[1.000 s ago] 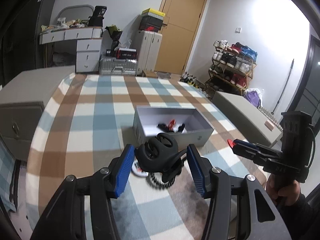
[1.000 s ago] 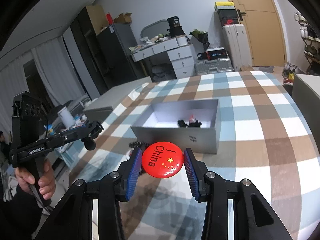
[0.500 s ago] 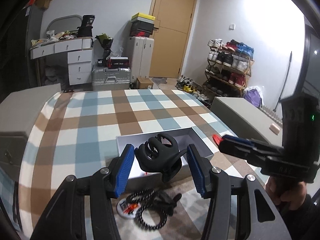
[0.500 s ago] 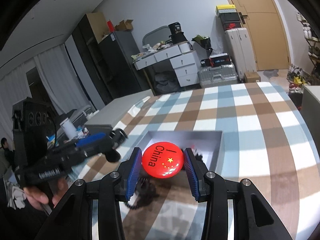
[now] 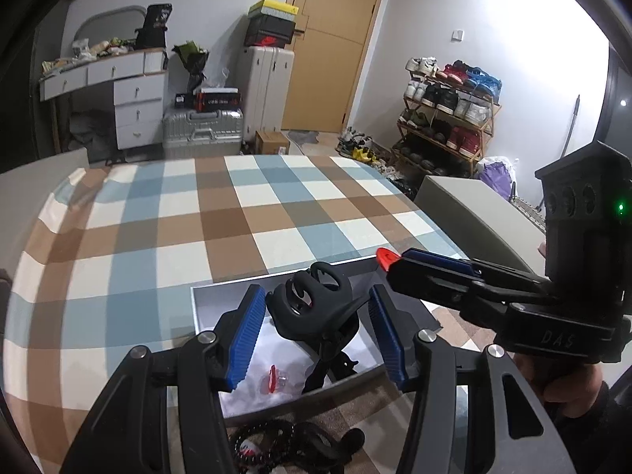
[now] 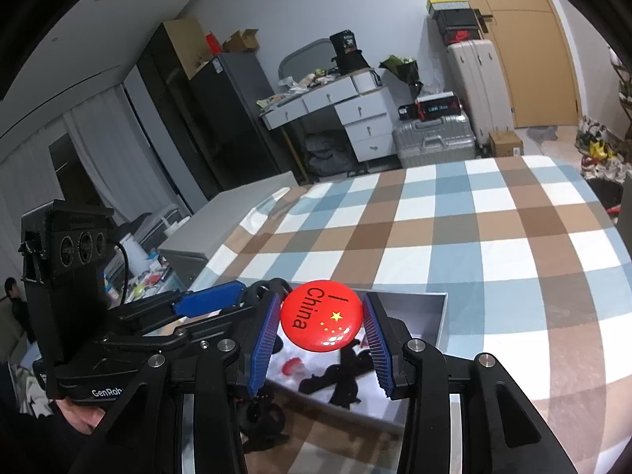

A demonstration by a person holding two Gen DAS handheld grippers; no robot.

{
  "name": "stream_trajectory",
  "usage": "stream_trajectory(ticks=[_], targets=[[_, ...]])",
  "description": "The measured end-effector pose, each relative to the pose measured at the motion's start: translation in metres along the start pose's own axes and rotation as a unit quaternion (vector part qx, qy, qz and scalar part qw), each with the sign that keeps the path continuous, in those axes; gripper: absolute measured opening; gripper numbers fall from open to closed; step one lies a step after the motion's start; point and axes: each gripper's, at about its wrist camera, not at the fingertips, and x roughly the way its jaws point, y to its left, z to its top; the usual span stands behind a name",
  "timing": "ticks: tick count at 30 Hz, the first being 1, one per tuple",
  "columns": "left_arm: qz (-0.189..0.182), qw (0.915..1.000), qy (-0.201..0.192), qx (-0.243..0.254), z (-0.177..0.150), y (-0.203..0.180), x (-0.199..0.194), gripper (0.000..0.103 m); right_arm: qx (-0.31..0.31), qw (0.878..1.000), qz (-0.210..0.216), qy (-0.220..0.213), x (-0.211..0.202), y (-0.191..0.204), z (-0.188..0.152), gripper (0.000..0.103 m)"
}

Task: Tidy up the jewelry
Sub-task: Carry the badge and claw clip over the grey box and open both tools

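Note:
My left gripper (image 5: 316, 331) is shut on a black hair claw clip (image 5: 312, 304), which it holds over the open grey box (image 5: 276, 274). Inside the box lie a small red piece (image 5: 272, 377) and black pieces (image 5: 335, 363). In the right wrist view, my right gripper (image 6: 322, 328) is shut on a round red badge (image 6: 322, 316) lettered "I China", also above the box (image 6: 442, 316). The two grippers are side by side: the right gripper (image 5: 399, 260) shows with the badge's red edge, and the left gripper (image 6: 209, 304) reaches in from the left.
The box stands on a blue, brown and white checked cloth (image 5: 237, 213). A black beaded bracelet (image 5: 268, 446) and other dark pieces lie on the cloth in front of the box. Grey cabinets (image 5: 474, 213) flank the table. A person (image 6: 14, 300) sits far left.
Both grippers have moved forward, from in front of the box to over it, each keeping its piece. The bracelet and loose pieces on the cloth have slid to the bottom edge of view.

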Motion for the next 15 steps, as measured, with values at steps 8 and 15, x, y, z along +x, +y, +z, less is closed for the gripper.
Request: stream_trajectory(ticks=[8,15], targets=[[-0.017,0.9998,0.013,-0.007,-0.002,0.005,0.017,0.049,0.016,1.0,-0.003,0.025,0.019,-0.016,-0.004,0.042],[-0.021,0.9995,0.023,-0.01,-0.002,0.007,0.024,0.049,0.015,0.999,-0.003,0.034,0.027,-0.023,-0.009,0.042]])
